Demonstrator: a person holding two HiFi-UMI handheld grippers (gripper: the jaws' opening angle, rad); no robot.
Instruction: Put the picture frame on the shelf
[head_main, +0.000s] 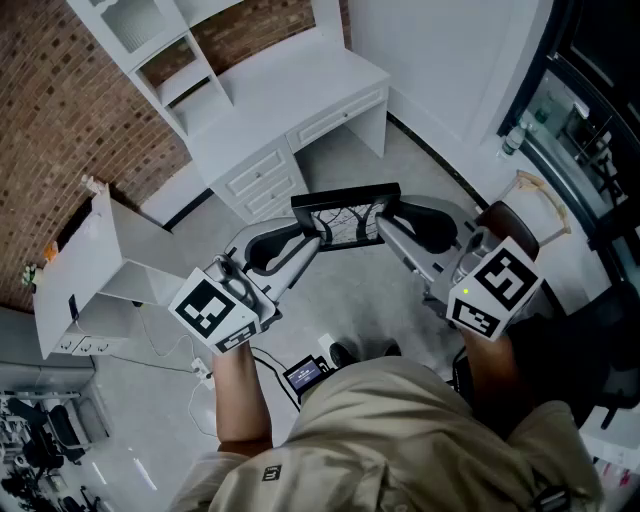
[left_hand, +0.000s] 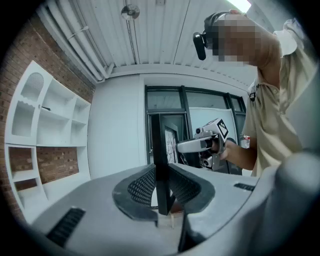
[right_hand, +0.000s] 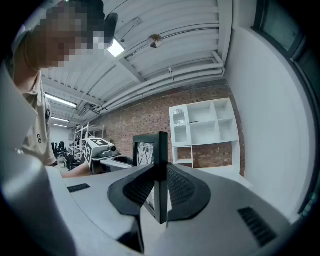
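Observation:
A black picture frame (head_main: 346, 216) with a branch drawing hangs in the air between my two grippers, above the floor in front of the white desk. My left gripper (head_main: 312, 238) is shut on its left edge, the dark pads pressing the frame's side (left_hand: 161, 165). My right gripper (head_main: 384, 226) is shut on the right edge, seen edge-on between the pads (right_hand: 161, 175). The white shelf unit (right_hand: 202, 132) stands against the brick wall, beyond the frame in the right gripper view.
A white desk (head_main: 290, 110) with drawers and a hutch (head_main: 160, 45) lies ahead. A white cabinet (head_main: 95, 270) sits at the left with cables on the floor. Dark window frames (left_hand: 170, 120) show past the left gripper. A chair (head_main: 520, 215) stands at the right.

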